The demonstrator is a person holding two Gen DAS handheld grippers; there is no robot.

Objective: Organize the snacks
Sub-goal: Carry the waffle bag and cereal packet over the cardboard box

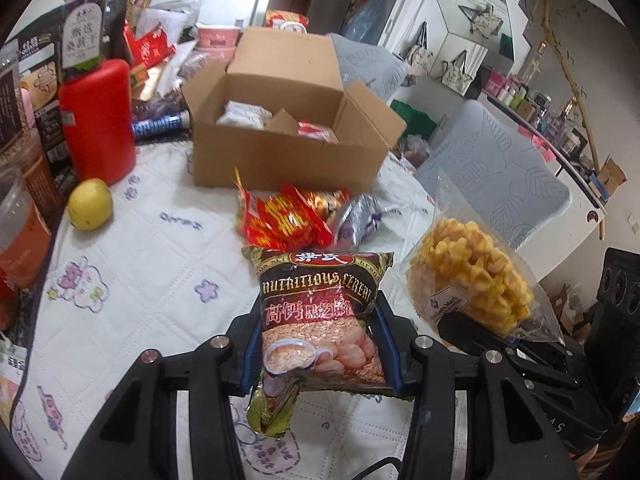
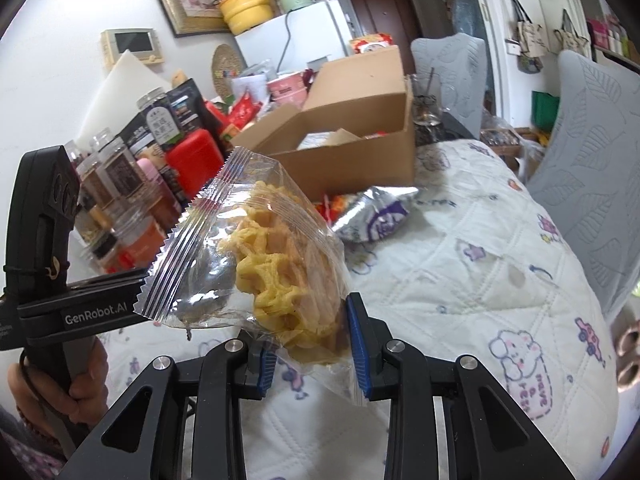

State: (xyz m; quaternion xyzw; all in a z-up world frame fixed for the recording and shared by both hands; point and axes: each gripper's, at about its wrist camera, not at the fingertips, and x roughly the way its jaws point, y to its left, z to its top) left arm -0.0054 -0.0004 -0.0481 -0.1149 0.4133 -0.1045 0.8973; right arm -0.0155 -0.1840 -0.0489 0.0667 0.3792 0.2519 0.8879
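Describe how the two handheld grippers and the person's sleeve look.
Both the left gripper and right gripper are black angular linkages with silver round bolts and ribbed blue pads. In the right wrist view, the left one's body carries white "GenRobot.AI" lettering. A dark patterned sleeve covers the wrist; a thin dark cord loops there.

The left gripper (image 1: pixel 322 344) points down and forward, and its two blue fingers (image 1: pixel 251 354) squeeze a cereal packet (image 1: pixel 320 320) from both sides, so the packet hangs in the air. The right gripper (image 2: pixel 310 354) points down and forward too, and its blue fingers (image 2: pixel 357 350) pinch a clear bag of yellow waffle snacks (image 2: pixel 276 264) near the bag's lower end. A hand (image 2: pixel 86 372) wraps around the black handle of the left gripper, low at the left edge of the right wrist view.
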